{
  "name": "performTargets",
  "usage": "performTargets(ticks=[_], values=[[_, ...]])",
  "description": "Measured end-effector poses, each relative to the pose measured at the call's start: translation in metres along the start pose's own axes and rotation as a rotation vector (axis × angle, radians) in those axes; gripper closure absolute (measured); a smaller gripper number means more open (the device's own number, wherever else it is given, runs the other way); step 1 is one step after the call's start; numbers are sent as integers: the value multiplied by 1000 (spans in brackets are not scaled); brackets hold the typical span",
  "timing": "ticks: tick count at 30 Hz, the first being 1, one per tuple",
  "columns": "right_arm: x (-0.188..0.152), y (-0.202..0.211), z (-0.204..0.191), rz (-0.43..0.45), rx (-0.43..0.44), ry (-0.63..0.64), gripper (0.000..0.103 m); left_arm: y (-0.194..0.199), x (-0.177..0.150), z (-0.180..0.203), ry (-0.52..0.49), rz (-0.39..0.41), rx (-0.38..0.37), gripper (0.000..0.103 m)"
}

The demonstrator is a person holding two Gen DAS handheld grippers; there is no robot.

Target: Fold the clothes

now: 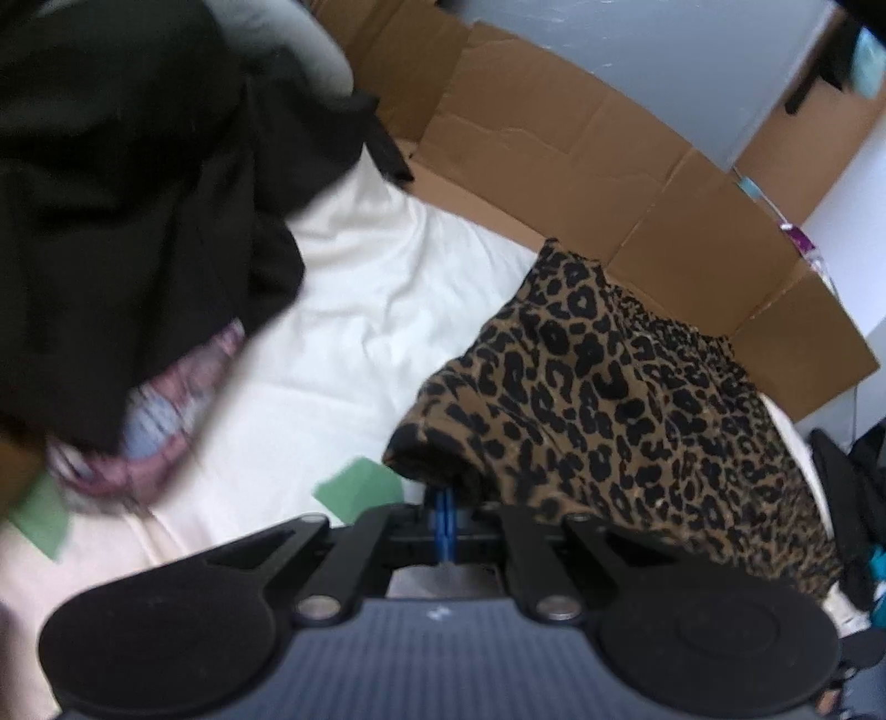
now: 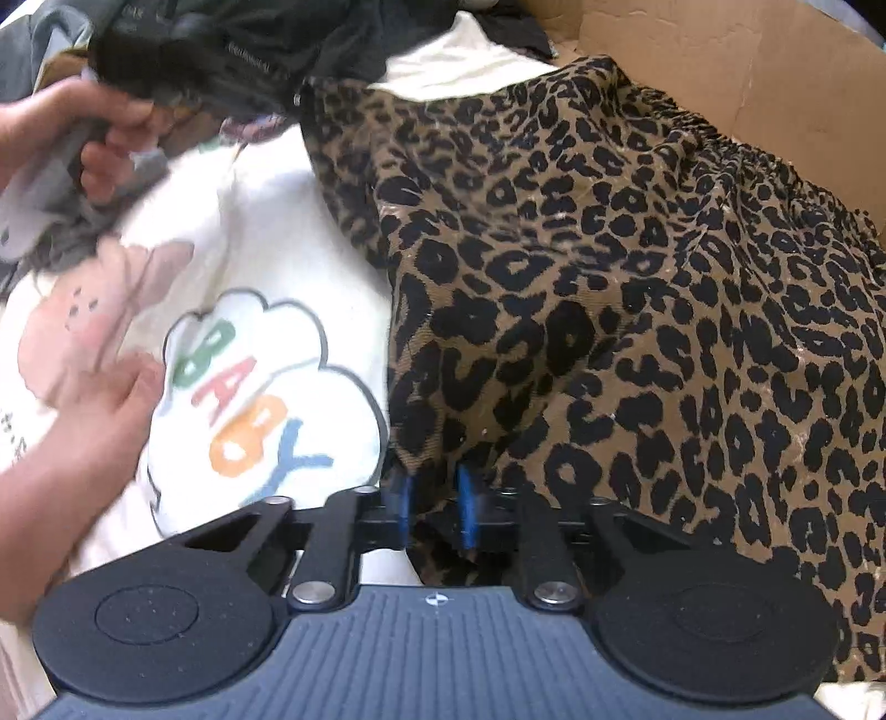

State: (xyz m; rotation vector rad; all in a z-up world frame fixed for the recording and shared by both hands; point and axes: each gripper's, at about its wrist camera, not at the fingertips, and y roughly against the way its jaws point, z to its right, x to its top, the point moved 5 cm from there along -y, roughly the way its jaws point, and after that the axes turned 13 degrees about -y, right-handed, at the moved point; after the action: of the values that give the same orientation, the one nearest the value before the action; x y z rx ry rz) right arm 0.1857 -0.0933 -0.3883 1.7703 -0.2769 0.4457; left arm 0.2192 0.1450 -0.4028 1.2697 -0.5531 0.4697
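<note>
A leopard-print garment [image 1: 637, 387] lies spread on a white sheet [image 1: 360, 310], its far edge against cardboard. In the left wrist view my left gripper [image 1: 443, 493] has its blue fingers pressed together on the garment's dark hem, which bunches up just above the tips. The right wrist view shows the same garment [image 2: 637, 304] filling the right half. My right gripper [image 2: 436, 484] pinches a fold of its near corner between the blue fingers [image 2: 404, 509]; the fabric hangs down between them.
A heap of black clothes [image 1: 138, 194] covers the left, over a pink patterned cloth [image 1: 166, 421]. Flattened cardboard [image 1: 609, 166] lines the far side. A cream cloth printed BABY [image 2: 249, 399] lies left of the garment. A person's hands [image 2: 94, 410] are over it and the dark clothes [image 2: 221, 50].
</note>
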Motion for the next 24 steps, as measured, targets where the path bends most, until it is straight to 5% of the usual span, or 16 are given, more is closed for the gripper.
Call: performTargets(ticks=[14, 17, 19, 24], values=[[-4, 15, 15, -15, -31, -34, 99, 27, 12, -18, -84, 51, 122, 102], [-3, 21, 15, -9, 8, -73, 90, 18, 7, -21, -62, 26, 121, 102], [-3, 26, 13, 0, 30, -85, 68, 12, 4, -23, -47, 11, 120, 101], [-6, 25, 9, -4, 21, -79, 62, 2, -4, -34, 4, -20, 117, 95]])
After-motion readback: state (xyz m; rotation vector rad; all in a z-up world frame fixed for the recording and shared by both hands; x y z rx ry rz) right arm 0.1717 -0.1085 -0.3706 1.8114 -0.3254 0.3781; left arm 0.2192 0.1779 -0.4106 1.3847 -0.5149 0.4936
